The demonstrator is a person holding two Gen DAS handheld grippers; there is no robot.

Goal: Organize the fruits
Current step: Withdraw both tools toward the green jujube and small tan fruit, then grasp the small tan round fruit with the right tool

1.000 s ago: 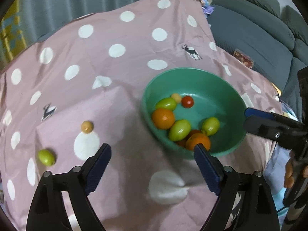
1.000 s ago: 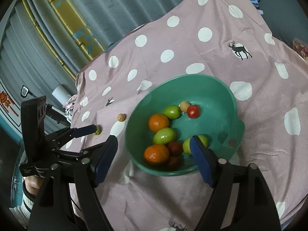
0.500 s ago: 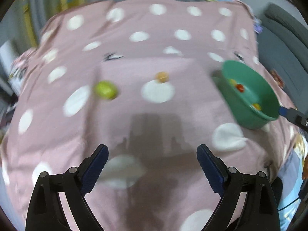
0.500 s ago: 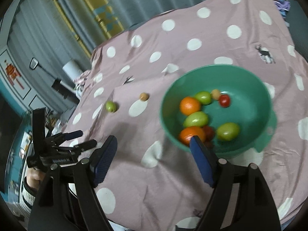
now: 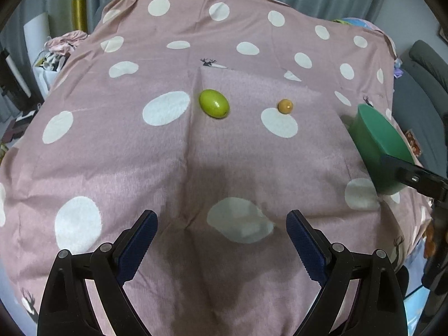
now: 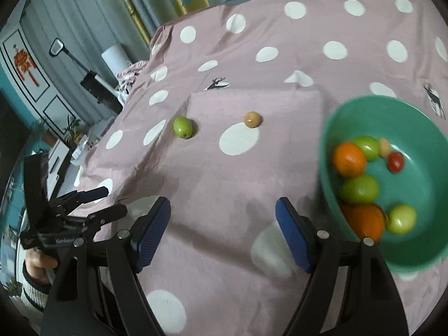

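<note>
A green oval fruit and a small tan round fruit lie loose on the pink dotted cloth, well ahead of my left gripper, which stands open and empty. In the right wrist view the same green fruit and tan fruit lie beyond my right gripper, also open with nothing between its pads. The green bowl sits at the right, holding oranges, green fruits and a red one. The left wrist view catches only the bowl's outer wall.
The pink cloth covers the whole table and hangs over its edges. My left gripper shows at the left of the right wrist view, held by a hand in a striped sleeve. A grey sofa stands to the right.
Both grippers swung left, away from the bowl toward the loose fruits. The green fruit now sits near the middle of the left wrist view; the bowl slid to the right edge of both views.
</note>
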